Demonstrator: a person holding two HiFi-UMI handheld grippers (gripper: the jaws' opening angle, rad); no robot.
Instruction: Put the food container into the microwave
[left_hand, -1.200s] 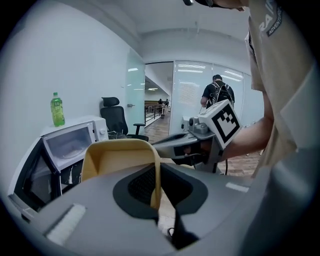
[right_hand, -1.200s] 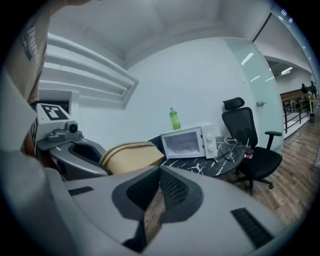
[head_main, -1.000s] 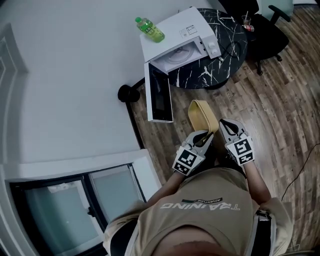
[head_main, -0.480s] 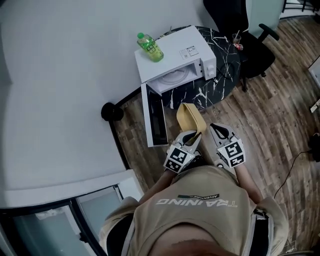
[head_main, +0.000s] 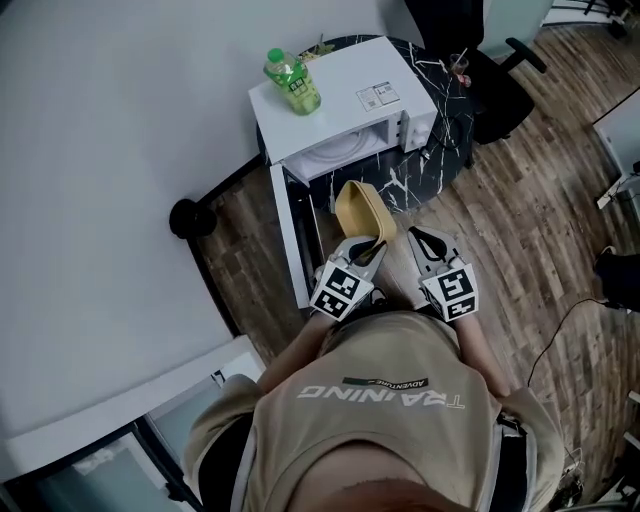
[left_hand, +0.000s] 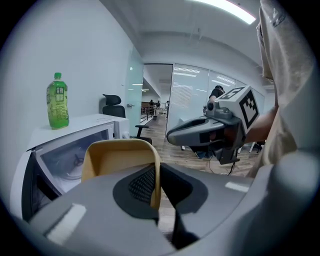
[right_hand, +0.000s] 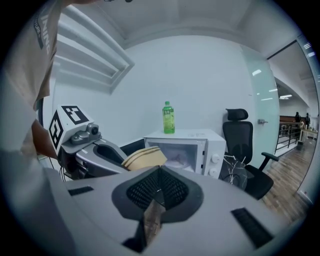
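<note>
A yellow food container (head_main: 360, 208) hangs in the air just in front of the open white microwave (head_main: 345, 95). My left gripper (head_main: 372, 246) is shut on the container's near rim; in the left gripper view the thin yellow wall (left_hand: 120, 160) is pinched between the dark pads. The microwave's door (head_main: 292, 235) swings open to the left, and its cavity (left_hand: 75, 157) with a glass turntable shows. My right gripper (head_main: 424, 238) is beside the container on the right, shut and holding nothing; its pads (right_hand: 159, 187) meet.
A green drink bottle (head_main: 292, 80) stands on the microwave's top. The microwave sits on a round black marble table (head_main: 440, 130). A black office chair (head_main: 495, 80) stands behind it. The white wall (head_main: 100, 150) is at the left, wood floor (head_main: 540, 220) at the right.
The person has stepped closer to the microwave, carrying the container forward with the left gripper. The container's far end now reaches the open doorway. The right gripper came along beside it.
</note>
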